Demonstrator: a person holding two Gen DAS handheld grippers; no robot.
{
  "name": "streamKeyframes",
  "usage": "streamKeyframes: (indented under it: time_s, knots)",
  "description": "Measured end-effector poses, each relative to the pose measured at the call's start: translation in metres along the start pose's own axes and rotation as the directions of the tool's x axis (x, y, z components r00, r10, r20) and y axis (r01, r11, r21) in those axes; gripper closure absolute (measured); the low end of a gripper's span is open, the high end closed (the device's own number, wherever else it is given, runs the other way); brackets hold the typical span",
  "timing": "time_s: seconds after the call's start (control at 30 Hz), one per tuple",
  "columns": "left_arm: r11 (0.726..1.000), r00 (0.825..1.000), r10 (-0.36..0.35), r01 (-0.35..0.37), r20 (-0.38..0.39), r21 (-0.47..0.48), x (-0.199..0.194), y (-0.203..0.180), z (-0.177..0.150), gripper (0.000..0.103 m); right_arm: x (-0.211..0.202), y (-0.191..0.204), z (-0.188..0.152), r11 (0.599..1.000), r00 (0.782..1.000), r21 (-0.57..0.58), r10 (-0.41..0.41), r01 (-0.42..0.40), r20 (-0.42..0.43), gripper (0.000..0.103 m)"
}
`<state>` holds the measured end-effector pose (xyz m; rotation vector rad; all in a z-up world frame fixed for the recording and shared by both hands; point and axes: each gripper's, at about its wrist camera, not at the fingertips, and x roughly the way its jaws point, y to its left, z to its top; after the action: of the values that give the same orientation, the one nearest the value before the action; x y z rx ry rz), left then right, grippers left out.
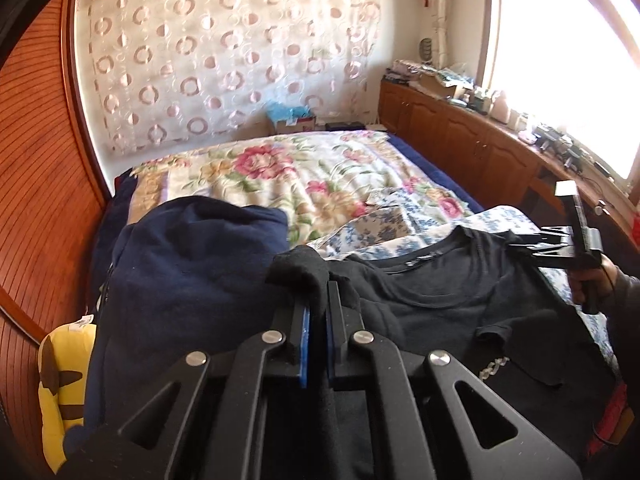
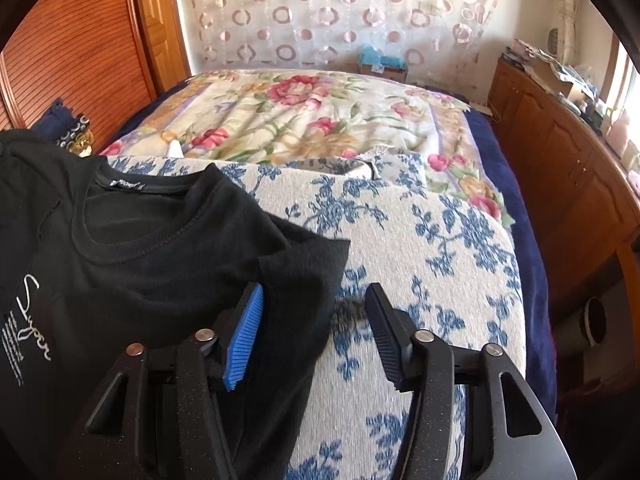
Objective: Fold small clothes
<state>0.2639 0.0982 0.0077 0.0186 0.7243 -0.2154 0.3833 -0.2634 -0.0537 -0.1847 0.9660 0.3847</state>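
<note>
1. Left gripper [image 1: 318, 300], black with blue pads: jaws pinched together on a bunched fold of black fabric, the left sleeve of the black cotton T-shirt [image 1: 460, 296], lifted off the surface.
2. Right gripper [image 2: 316, 336], black with blue ribbed pads: jaws about half apart, straddling the edge of the T-shirt's right sleeve [image 2: 304, 280]; the pads [image 2: 244, 336] do not press on the cloth.
3. The T-shirt lies face up, round collar toward the far side, white script print on the chest, spread on a white cushion with blue flower print [image 2: 420, 248].
4. The cushion rests at the near edge of the bed's floral quilt [image 2: 280, 120].
5. Dark navy fleece blanket [image 1: 192, 272]: heaped just beside the T-shirt's left side.
6. Yellow plush toy [image 1: 60, 384]: at the near left corner, beside the blanket.
7. Wooden cabinet [image 1: 460, 132]: along the bed's right side, under the window.
</note>
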Motion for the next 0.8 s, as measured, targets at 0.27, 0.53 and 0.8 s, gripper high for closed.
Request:
streamKeyframes:
  time_s: [0.27,0.53,0.8]
  knots:
    - [0.999,0.997,-0.041,0.041,0.059,0.010,-0.039,-0.021,-0.018,0.100,-0.011,0.034,0.003,0.997,1.000,-0.077,-0.013,0.014,0.011,0.098]
    - [0.999,0.993,-0.039,0.037,0.110,0.020,-0.081,-0.036,-0.039,0.100,-0.083,0.056,-0.008,0.997,0.990,-0.077,-0.012,0.023,0.137,0.099]
    - [1.000,0.989,-0.029,0.029,0.146,0.004,-0.120,-0.038,-0.072,0.100,-0.153,0.069,-0.039,0.997,0.974,-0.082,0.019,-0.001,0.225,0.099]
